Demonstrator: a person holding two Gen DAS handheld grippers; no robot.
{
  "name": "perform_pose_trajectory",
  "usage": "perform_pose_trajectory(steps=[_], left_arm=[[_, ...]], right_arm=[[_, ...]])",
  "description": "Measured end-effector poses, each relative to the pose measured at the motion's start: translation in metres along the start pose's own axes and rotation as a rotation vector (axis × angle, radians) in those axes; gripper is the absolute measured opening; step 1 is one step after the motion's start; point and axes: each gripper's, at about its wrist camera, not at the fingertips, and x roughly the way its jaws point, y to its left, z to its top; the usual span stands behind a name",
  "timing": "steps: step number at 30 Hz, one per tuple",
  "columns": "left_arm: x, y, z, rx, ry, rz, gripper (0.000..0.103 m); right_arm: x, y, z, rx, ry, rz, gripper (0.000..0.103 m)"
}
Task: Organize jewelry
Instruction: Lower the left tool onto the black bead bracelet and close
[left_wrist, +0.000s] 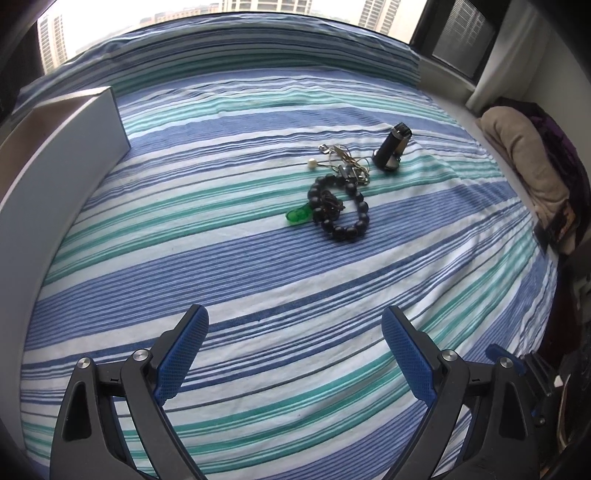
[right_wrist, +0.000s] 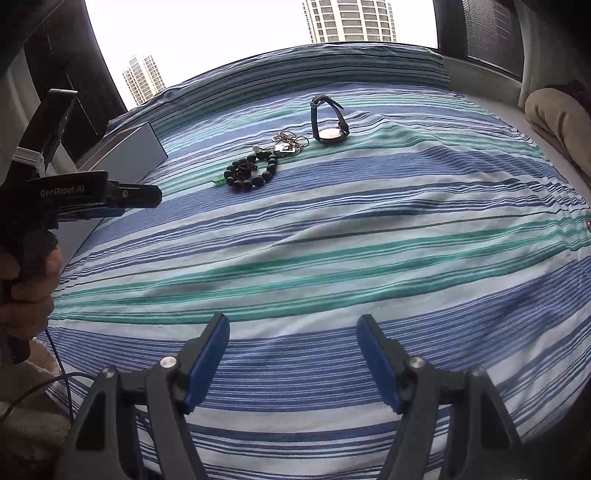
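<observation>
A bed with a blue, white and green striped sheet (left_wrist: 229, 236) fills both views, and the jewelry lies in a small heap near its middle. A bracelet of dark round beads (left_wrist: 338, 208) lies in a loose loop on the sheet, with a small green pendant (left_wrist: 295, 215) just beside it on the left. Touching the bracelet's far side is a tangle of thin metal chain (left_wrist: 349, 162), and a single white bead (left_wrist: 312, 163) lies at the left of that tangle. A watch (right_wrist: 330, 120) with a dark strap stands on its edge just to the right of the chain. A grey box (left_wrist: 64, 166) sits at the left edge of the bed, well apart from the heap.

The left tool (left_wrist: 295, 354) hangs over bare sheet with its blue pads (left_wrist: 183, 350) standing wide apart and nothing between them. The right tool (right_wrist: 293, 358) does likewise, wide open and empty. In the right wrist view a hand (right_wrist: 26, 291) grips the handle of the left tool.
</observation>
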Motion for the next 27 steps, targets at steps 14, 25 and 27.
perform_pose_trajectory(steps=[14, 25, 27], left_arm=[[0.0061, 0.0004, 0.0030, -0.002, 0.008, 0.004, 0.095], [0.0095, 0.0024, 0.0057, -0.011, 0.016, 0.002, 0.095], [0.0106, 0.0033, 0.0073, -0.011, 0.021, -0.001, 0.095]], right_arm=[[-0.0019, 0.0024, -0.0010, -0.003, -0.002, 0.006, 0.073], [-0.0032, 0.0038, -0.0027, -0.002, -0.001, 0.009, 0.073], [-0.0041, 0.0044, -0.0027, -0.002, -0.004, 0.010, 0.073]])
